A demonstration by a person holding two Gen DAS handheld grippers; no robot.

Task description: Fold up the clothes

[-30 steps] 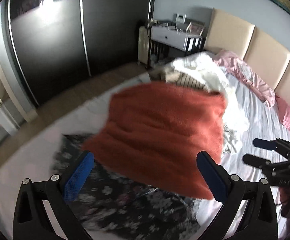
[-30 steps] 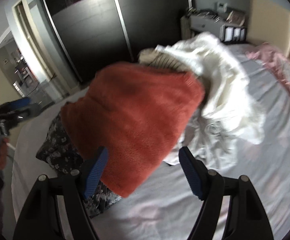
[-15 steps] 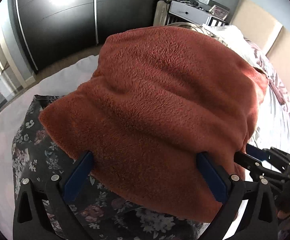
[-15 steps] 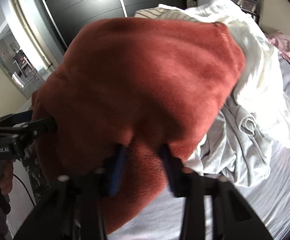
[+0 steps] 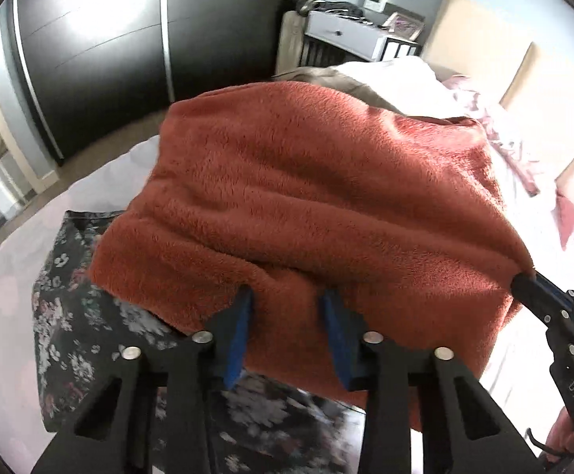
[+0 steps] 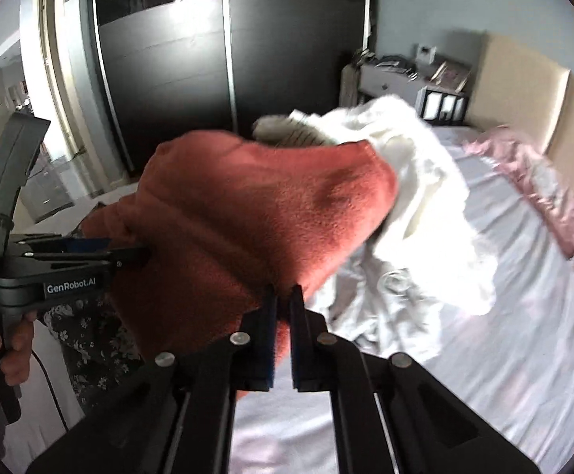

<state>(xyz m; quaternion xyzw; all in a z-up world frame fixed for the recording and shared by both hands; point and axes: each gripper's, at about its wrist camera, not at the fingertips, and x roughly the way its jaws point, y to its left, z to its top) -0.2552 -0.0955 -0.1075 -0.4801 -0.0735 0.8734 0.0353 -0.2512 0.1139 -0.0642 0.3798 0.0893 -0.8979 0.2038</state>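
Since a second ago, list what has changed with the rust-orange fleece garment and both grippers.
Both grippers moved in from open and apart. The right gripper has just closed on the near edge of the rust-orange fleece garment; the left gripper has just been closing, with a fold of fleece between its pads. The fleece is bunched there. The dark floral garment beneath and the white clothes pile stayed put.

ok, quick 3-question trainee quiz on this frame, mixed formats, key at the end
1. True or false: the right gripper is shut on the rust-red fleece.
2. What lies under the fleece on the bed? A) floral dark garment B) blue jeans C) striped towel
3. Fill in: the left gripper has just been closing, with ____ between its jaws.

Key: 1 true; 2 A; 3 the fleece.
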